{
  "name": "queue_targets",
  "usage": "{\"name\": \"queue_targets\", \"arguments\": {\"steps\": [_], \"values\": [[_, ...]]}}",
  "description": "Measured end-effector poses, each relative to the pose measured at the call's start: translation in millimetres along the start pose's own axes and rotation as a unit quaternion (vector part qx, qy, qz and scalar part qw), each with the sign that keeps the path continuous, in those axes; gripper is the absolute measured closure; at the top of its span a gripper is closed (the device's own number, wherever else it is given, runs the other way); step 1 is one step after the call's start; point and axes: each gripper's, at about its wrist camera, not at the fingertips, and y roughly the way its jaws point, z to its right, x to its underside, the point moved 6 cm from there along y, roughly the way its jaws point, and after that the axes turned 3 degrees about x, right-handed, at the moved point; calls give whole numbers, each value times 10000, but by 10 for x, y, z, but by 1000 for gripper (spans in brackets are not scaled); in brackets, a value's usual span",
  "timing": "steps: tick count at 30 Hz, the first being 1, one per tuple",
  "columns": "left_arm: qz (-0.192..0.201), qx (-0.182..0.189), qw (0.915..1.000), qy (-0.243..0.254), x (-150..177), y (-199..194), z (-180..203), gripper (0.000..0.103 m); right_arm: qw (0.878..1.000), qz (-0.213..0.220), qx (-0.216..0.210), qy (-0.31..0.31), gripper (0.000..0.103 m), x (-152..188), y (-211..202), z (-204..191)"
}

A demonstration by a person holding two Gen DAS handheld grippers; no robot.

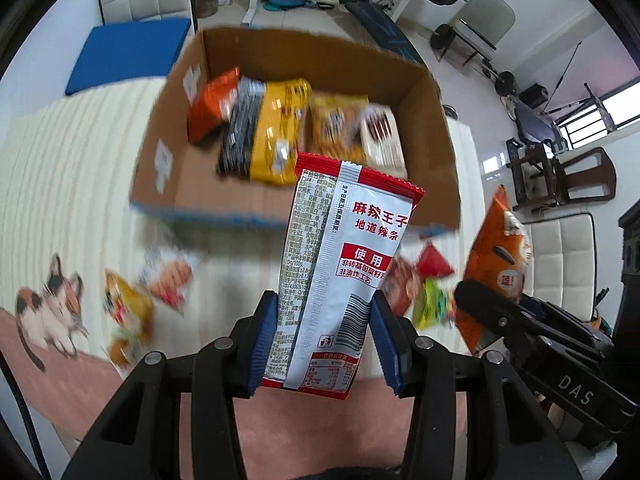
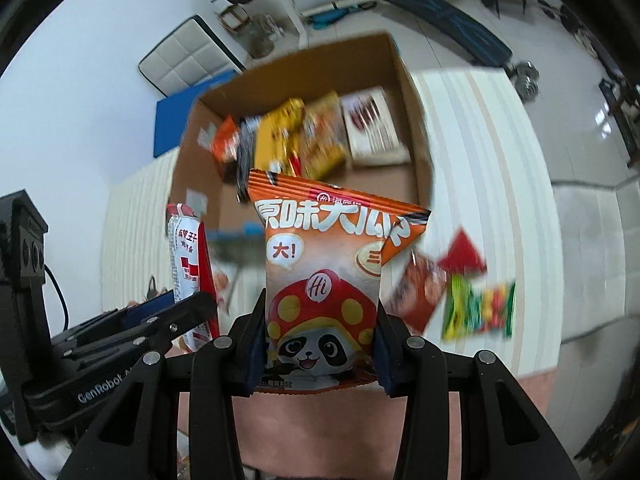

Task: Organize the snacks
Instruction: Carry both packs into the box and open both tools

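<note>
My left gripper [image 1: 324, 340] is shut on a red-and-white snack packet [image 1: 340, 264], held upright in the air in front of an open cardboard box [image 1: 176, 148]. My right gripper [image 2: 320, 340] is shut on an orange panda snack bag [image 2: 324, 280], also held up before the box [image 2: 416, 120]. The box holds several packets, orange, black, yellow and white [image 1: 264, 128]. The right gripper and its orange bag [image 1: 500, 264] show at the right of the left wrist view. The left gripper's packet [image 2: 188, 264] shows at the left of the right wrist view.
Loose snacks lie on the cream striped mat: a yellow packet [image 1: 124, 312] and a white-red one [image 1: 168, 276] at left, red [image 2: 460, 256] and green [image 2: 480, 308] packets at right. A blue pad [image 1: 128, 52], chairs and gym equipment stand behind the box.
</note>
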Motion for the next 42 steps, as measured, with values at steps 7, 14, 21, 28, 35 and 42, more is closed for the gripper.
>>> {"name": "queue_targets", "arguments": {"steps": [7,14,21,28,35,42], "values": [[-162,-190,9993,-261,-732,176,-298,60,9995,-179,252,-79,57,-632,333,-83],[-890,-140,9922,-862,-1134,704,-654,60,9968,-668,178,413,57,-914,882,69],[-1608,-375,9803,-1083,-1136,1160,-858,58,9914,-1101,321,635,57,-1032,1298,152],[-2044,-318,9694,-1322,-1045,1353,-927,53,9836,-1640,574,475,6,-1014,1543,140],[-2061,-397,9701,-1221,-961,1270,-907,18,9836,-1651,671,261,6,-1034,1476,166],[-1775,-465,9779,-1000,-813,1063,-813,18,9846,-1552,806,-23,6,-995,1353,160]]}}
